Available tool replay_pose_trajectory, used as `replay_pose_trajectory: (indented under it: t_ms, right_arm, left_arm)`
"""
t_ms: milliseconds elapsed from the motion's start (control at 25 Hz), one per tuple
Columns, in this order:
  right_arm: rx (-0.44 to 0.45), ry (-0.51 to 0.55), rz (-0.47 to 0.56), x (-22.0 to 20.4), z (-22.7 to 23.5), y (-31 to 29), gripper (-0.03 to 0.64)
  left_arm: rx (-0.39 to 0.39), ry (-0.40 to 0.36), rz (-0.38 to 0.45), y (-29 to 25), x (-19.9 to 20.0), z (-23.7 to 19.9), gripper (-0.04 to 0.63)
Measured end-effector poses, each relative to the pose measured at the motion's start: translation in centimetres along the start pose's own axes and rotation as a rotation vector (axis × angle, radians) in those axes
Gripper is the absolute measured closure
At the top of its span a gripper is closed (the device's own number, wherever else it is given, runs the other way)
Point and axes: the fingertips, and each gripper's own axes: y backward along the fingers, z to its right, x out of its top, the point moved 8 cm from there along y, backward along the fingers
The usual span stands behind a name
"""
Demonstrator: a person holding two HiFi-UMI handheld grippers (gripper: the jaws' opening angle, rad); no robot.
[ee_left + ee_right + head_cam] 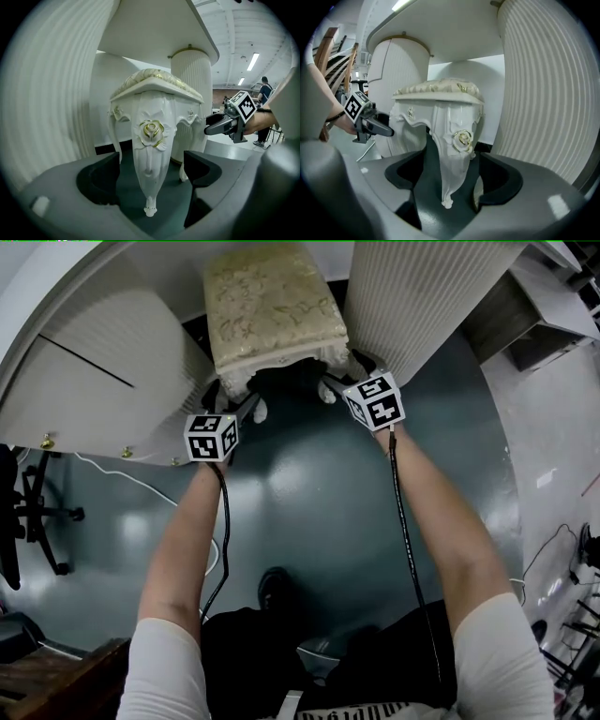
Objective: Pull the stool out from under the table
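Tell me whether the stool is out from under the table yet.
Not out: the stool stands upright between the table's ribbed pedestals, with the tabletop overhanging its seat.

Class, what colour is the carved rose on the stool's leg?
The rose is white with gold trim; left gripper view shows it best.

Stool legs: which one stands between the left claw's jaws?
The front left leg, standing inside the open left claw; the front right leg is inside the right claw.
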Motion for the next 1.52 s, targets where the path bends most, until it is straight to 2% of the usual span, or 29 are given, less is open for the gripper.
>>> replay_pose_trajectory:
  t_ms: [120, 240, 320, 400, 480, 920, 1520]
  right_arm:
    - [0.009, -0.001, -0.014, -0.2, -0.3, -1.2, 0.26]
    - [0.001, -0.005, -0.02, -0.1, -0.4, -1.8, 0.287]
    - [-0.019, -0.026, -0.021, 0.1, -0.1, -2.0, 0.314]
    - [-0.037, -0.035, -0.025, 0.1, 0.2, -2.0, 0.372]
    - [-0.041, -0.032, -0.035, 0.2, 0.3, -1.9, 0.385]
    - [-0.033, -0.035, -0.066, -0.6, -1.1, 0.0, 0.387]
    - [-0.012, -0.059, -0.059, -3.4, -5.9, 6.8, 0.387]
  left_arm:
    - [-0.016, -0.005, 0.005, -0.6, 0.2, 0.0, 0.172]
    - [-0.031, -0.021, 0.008, -0.8, 0.4, 0.3, 0.251]
    - [-0.03, -0.017, 0.01, -0.9, 0.5, 0.3, 0.267]
    - [-0.017, -0.011, 0.01, -0.7, 0.4, 0.2, 0.303]
    - [-0.006, -0.012, 0.007, -0.5, 0.4, 0.1, 0.344]
    - [-0.018, -0.011, -0.015, 1.3, -0.4, 1.1, 0.348]
    - [-0.055, -0.026, -0.022, 7.9, -3.3, 5.6, 0.347]
